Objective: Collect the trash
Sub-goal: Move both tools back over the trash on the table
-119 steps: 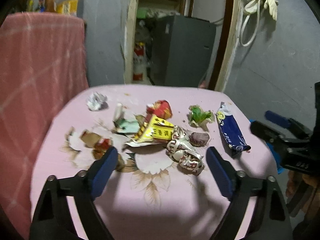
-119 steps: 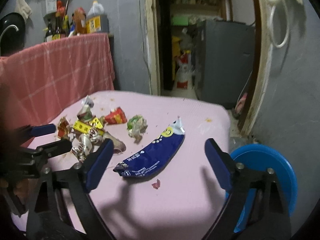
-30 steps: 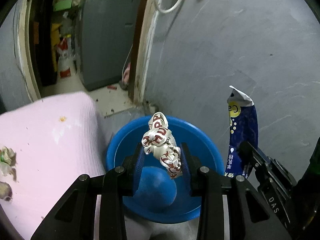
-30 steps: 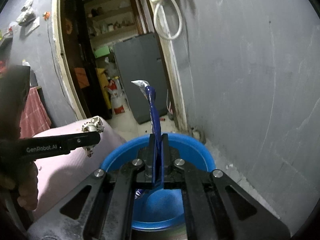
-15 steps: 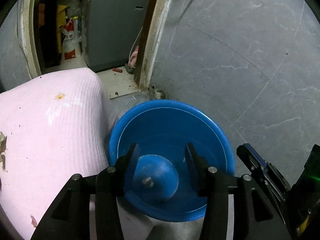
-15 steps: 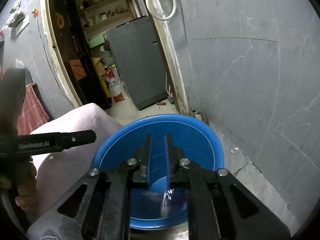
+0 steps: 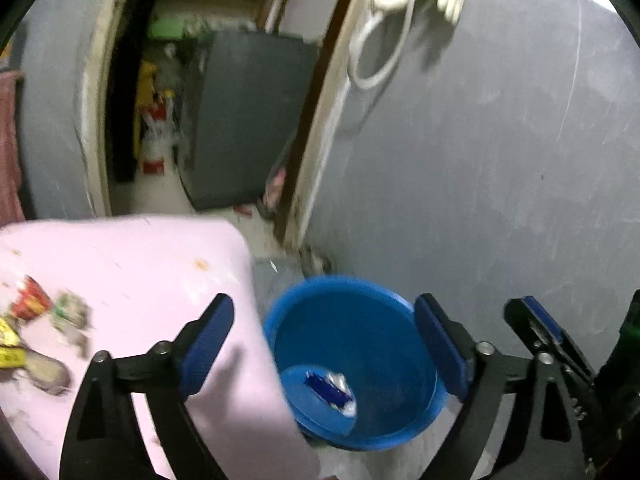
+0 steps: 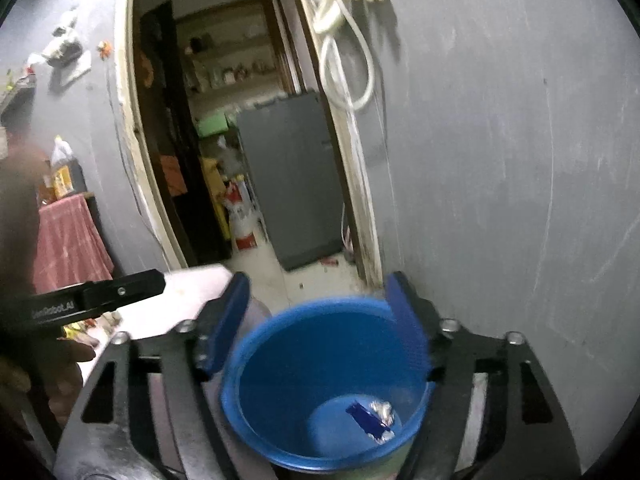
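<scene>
Floor bucket [image 8: 280,360]: blue wrapper [image 8: 366,420] inside

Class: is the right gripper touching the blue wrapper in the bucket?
Apart. The right wrist view shows the right gripper open above the bucket, the blue wrapper at its bottom.

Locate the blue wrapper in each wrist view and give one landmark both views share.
Left wrist: the blue wrapper lies on the bucket's floor, low and centre.
Right wrist: the wrapper lies on the bucket's floor, low, right of centre.
Shared landmark: the blue bucket, below the grey wall.
</scene>
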Motion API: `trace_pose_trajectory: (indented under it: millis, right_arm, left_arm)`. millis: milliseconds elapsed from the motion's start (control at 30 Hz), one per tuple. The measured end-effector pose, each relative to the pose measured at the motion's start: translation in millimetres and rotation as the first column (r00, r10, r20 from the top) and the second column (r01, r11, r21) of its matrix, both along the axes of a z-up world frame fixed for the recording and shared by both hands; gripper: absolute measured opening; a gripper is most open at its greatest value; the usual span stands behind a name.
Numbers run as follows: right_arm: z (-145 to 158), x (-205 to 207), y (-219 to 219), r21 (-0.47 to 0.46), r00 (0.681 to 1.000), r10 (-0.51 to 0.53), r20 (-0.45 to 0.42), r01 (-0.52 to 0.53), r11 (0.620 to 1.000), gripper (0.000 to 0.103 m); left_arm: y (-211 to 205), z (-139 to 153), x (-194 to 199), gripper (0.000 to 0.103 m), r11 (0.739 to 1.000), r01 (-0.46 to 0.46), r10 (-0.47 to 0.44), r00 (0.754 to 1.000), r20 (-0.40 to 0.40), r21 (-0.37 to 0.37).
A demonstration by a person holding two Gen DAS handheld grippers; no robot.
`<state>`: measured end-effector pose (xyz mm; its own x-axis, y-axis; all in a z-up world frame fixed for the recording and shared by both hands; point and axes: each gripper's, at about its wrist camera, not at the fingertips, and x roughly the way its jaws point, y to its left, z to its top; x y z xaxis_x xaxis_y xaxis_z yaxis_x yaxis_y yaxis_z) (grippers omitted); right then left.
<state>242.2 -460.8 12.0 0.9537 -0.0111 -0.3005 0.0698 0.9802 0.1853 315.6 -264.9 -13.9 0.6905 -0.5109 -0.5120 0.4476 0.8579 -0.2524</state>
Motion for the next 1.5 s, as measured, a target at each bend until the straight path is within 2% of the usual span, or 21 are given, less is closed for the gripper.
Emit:
trace_pose_trajectory:
  millis: [67, 167, 233, 367, 567, 767, 967, 1167, 1333, 1500]
  right_arm:
    - [12.8, -7.9, 8.6, -0.008, 0.999, 0.006, 0.045, -0.006, 1.000, 0.088]
    - [31.0, -19.1, 23.8, -0.029, 0.994, 0.023, 0.110, -0.019, 0.999, 0.100]
    - [41.6, -26.1, 35.5, -0.044, 0.988, 0.042, 0.151, -0.036, 0.998, 0.103]
    - [60.1, -36.6, 64.4, -0.086, 0.973, 0.083, 0.217, -0.066, 0.994, 0.103]
    - [79.8, -46.2, 106.7, -0.116, 0.946, 0.151, 0.288, -0.123, 0.986, 0.103]
    - [88.6, -45.7, 152.0, -0.129, 0.920, 0.228, 0.318, -0.196, 0.972, 0.103]
    - [84.1, -35.1, 192.9, -0.130, 0.907, 0.306, 0.290, -0.280, 0.951, 0.103]
    - [62.6, -15.3, 229.8, -0.131, 0.901, 0.381, 0.207, -0.360, 0.924, 0.103]
    - [38.7, 5.0, 250.8, -0.130, 0.902, 0.415, 0.118, -0.401, 0.907, 0.103]
    - [13.6, 24.6, 266.5, -0.140, 0.898, 0.438, 0.026, -0.431, 0.891, 0.103]
  left_arm:
    - [12.5, 11.9, -7.6, 0.099, 1.000, -0.027, 0.027, 0.998, 0.048, -0.009]
    - [35.5, 28.9, -20.3, 0.100, 0.997, -0.063, 0.067, 0.992, 0.107, -0.037]
    - [51.4, 40.3, -27.8, 0.100, 0.995, -0.093, 0.098, 0.986, 0.134, -0.049]
    - [79.9, 59.9, -45.5, 0.100, 0.989, -0.131, 0.141, 0.970, 0.196, -0.062]
    - [128.1, 83.1, -76.8, 0.101, 0.978, -0.197, 0.210, 0.935, 0.287, -0.073]
    - [173.3, 92.8, -97.6, 0.101, 0.958, -0.274, 0.286, 0.902, 0.324, -0.081]
    - [228.4, 91.6, -107.9, 0.101, 0.920, -0.382, 0.389, 0.861, 0.327, -0.089]
    - [273.0, 72.1, -107.3, 0.101, 0.877, -0.474, 0.475, 0.831, 0.290, -0.078]
    - [295.7, 45.6, -99.8, 0.101, 0.853, -0.520, 0.515, 0.825, 0.232, -0.043]
    - [307.5, 20.0, -89.5, 0.101, 0.846, -0.533, 0.523, 0.833, 0.180, 0.009]
